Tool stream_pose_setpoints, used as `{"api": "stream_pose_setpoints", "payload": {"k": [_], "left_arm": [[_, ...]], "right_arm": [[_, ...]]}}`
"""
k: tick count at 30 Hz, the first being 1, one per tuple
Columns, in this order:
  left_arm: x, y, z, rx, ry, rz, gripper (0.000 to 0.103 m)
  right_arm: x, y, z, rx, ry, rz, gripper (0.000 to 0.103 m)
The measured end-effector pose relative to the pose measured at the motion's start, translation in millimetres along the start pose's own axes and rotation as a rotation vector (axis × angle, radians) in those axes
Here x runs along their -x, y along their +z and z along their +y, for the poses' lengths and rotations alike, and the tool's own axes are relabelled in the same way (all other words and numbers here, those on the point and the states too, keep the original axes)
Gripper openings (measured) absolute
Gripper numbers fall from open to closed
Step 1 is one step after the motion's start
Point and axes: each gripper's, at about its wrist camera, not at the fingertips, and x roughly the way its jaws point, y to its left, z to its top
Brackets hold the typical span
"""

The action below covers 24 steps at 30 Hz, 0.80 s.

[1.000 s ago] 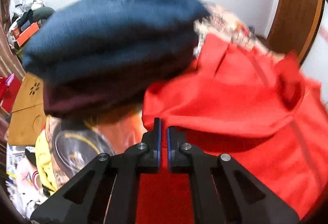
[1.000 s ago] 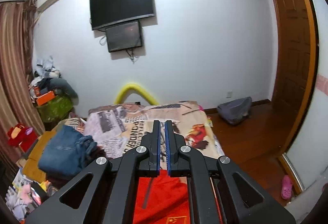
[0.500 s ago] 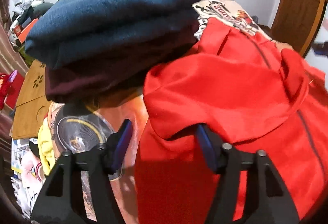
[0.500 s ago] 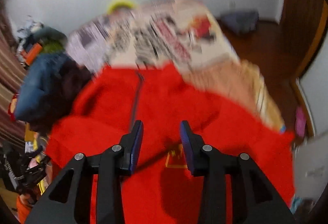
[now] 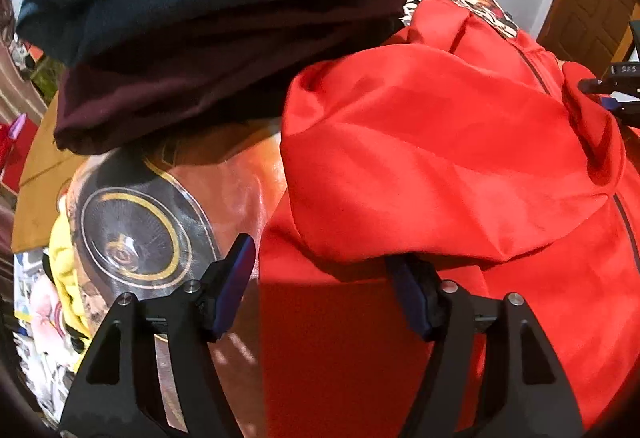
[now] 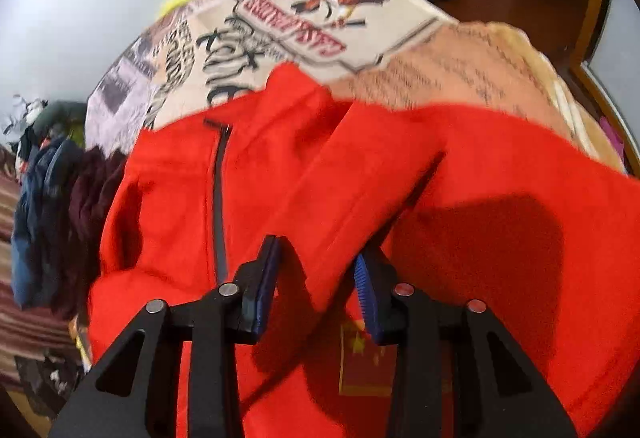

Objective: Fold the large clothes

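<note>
1. Left wrist view: the left gripper (image 5: 320, 278) is released, jaws spread across one red jacket (image 5: 440, 157) on the bed (image 5: 240, 173); two folded garments (image 5: 208, 17) are stacked beside it.
2. Right wrist view: the right gripper (image 6: 316, 278) is released over the jacket's one zipper (image 6: 219, 205).

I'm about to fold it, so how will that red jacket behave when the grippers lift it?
The red jacket will probably hang floppy: it already lies in soft folds. Its smooth sheen in the left wrist view suggests it may slip from a shallow pinch. It likely drags, being spread wide over the bed.
</note>
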Motion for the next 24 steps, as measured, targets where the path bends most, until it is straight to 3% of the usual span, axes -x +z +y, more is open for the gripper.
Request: {"api": "stream_pose_setpoints", "payload": {"k": [1, 5, 11, 15, 20, 24], "left_arm": [[-0.2, 0.5, 1.4, 0.012, -0.004, 0.000, 0.067], [0.7, 5.8, 9.4, 0.061, -0.025, 0.002, 0.067], [-2.0, 12.6, 15.5, 0.111, -0.038, 0.006, 0.068], [3.1, 14.3, 13.8, 0.139, -0.052, -0.020, 0.071], [20.6, 24.8, 6.7, 0.157, -0.075, -0.085, 0.072], [34.7, 29.6, 6.5, 0.148, 0.053, -0.152, 0.073]], "right_arm": [[0.1, 1.8, 1.6, 0.006, -0.003, -0.007, 0.006], [26.0, 10.7, 26.6, 0.089, 0.008, -0.104, 0.006], [154.5, 29.3, 59.9, 0.168, 0.136, -0.406, 0.005], [229.6, 30.1, 55.7, 0.183, 0.190, -0.564, 0.005], [258.3, 16.2, 38.8, 0.207, 0.135, -0.632, 0.005], [241.5, 8.0, 18.6, 0.199, 0.090, -0.588, 0.005]]}}
